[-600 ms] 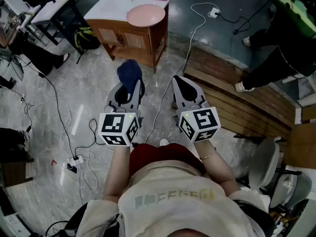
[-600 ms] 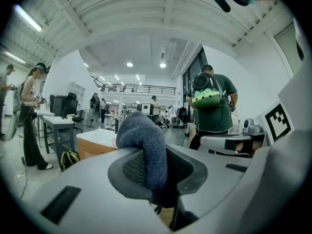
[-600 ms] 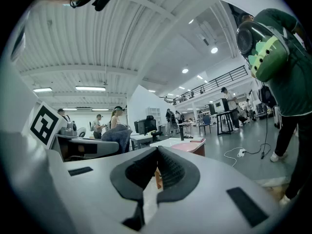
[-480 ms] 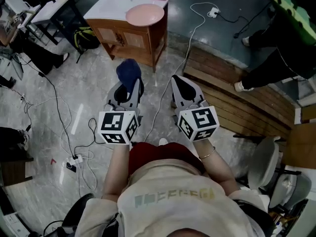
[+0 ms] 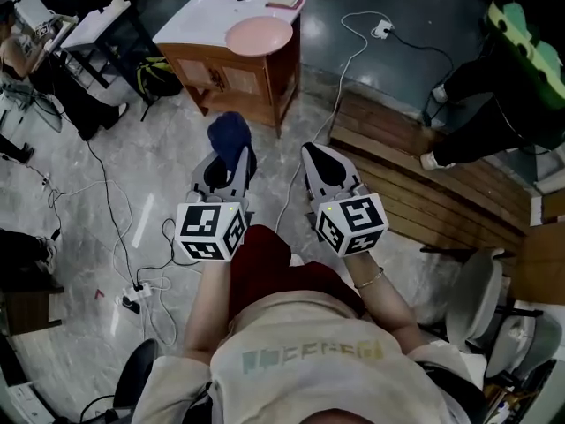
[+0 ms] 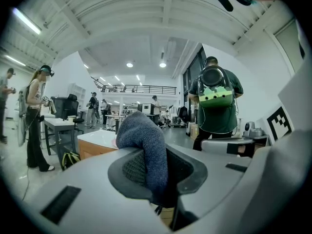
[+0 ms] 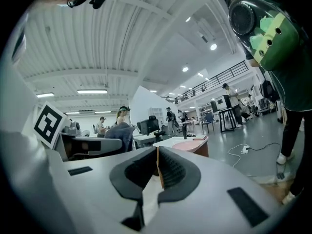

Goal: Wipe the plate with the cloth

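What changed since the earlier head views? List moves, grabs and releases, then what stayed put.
The person's red-clad knee has swung forward between the grippers, a step toward the wooden cabinet, which sits slightly lower in the head view. Nothing was grabbed or released. Unchanged: left gripper shut on the dark blue cloth, right gripper shut and empty, round pink plate on the cabinet's white top.

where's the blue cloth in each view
Head view: the cloth sits just above centre, in the left gripper.
Left gripper view: cloth at centre, pinched between the jaws.
Right gripper view: cloth small, left of centre.
Shared landmark: the white-topped table with the pink plate.
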`<action>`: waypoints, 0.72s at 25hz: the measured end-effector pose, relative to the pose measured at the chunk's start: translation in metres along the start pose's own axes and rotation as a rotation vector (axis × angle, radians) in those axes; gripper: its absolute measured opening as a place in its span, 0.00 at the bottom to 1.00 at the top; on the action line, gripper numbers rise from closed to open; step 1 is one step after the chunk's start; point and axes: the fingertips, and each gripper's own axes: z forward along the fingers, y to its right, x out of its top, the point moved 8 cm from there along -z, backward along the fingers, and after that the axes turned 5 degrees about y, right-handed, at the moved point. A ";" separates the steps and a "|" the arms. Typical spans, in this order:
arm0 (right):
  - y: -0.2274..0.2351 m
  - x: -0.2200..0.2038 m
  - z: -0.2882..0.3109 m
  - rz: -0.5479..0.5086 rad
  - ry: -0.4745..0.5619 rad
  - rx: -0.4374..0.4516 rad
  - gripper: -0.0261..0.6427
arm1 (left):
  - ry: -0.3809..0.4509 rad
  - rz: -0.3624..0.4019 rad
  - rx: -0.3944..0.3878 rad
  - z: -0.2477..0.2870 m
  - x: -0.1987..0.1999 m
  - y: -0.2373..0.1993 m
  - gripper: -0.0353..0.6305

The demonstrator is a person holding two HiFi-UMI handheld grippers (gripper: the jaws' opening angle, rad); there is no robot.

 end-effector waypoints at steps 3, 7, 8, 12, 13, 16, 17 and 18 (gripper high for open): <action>0.000 0.006 0.006 -0.011 0.017 -0.001 0.10 | 0.011 0.001 0.001 0.008 0.003 -0.008 0.17; 0.015 0.008 0.023 -0.010 0.018 -0.023 0.10 | 0.014 -0.018 -0.001 0.032 -0.001 -0.022 0.17; 0.020 0.007 0.030 -0.004 0.018 -0.030 0.10 | 0.014 -0.021 -0.005 0.039 -0.002 -0.027 0.17; 0.037 0.000 0.072 0.005 0.012 -0.042 0.10 | 0.019 -0.022 -0.008 0.077 -0.007 -0.058 0.17; 0.041 -0.002 0.086 0.008 0.006 -0.043 0.10 | 0.018 -0.025 -0.007 0.088 -0.007 -0.068 0.17; 0.055 -0.005 0.131 0.021 -0.010 -0.047 0.10 | 0.011 -0.032 -0.012 0.124 -0.004 -0.101 0.17; 0.058 -0.005 0.148 0.025 -0.014 -0.049 0.10 | 0.010 -0.032 -0.014 0.136 -0.003 -0.113 0.17; 0.062 -0.006 0.165 0.027 -0.018 -0.052 0.10 | 0.008 -0.034 -0.016 0.148 -0.002 -0.126 0.17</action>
